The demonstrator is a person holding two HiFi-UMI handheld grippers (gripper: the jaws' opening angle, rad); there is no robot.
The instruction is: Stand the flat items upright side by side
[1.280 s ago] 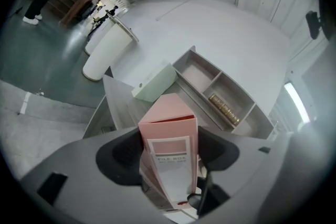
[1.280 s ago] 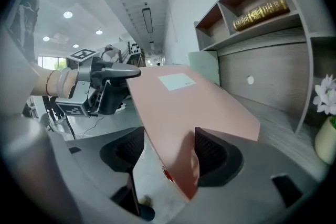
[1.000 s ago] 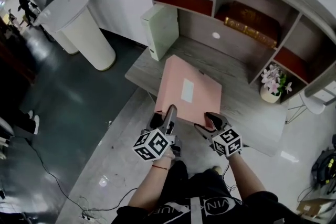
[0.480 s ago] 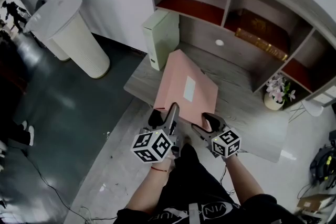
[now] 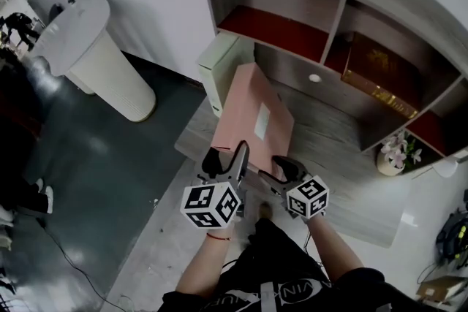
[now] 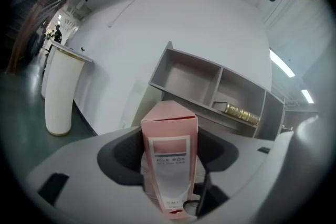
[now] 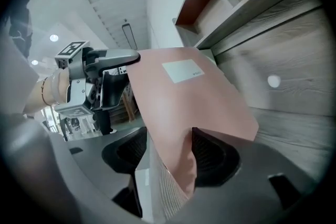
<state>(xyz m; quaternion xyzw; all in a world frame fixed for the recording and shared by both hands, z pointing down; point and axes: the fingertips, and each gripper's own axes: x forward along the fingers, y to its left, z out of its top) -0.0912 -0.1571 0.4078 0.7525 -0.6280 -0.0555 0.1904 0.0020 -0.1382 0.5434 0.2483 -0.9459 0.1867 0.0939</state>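
Both the left gripper (image 5: 228,156) and right gripper (image 5: 282,170) clamp the pink box (image 5: 252,113); the right jaws just tightened on it. Its label (image 6: 169,162) reads "FILE BOX"

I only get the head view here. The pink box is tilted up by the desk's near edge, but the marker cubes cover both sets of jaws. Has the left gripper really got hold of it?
Observer: Yes. In the left gripper view the left gripper has the pink file box by its spine end, with the jaws tight against both sides.
Operator: And the right one?
Observer: The right gripper straddles a lower corner of the box. Its jaws have just been closing, and the box fills the gap between them.
Operator: Any marking on the spine?
Observer: A white label printed FILE BOX, facing the left gripper's camera.
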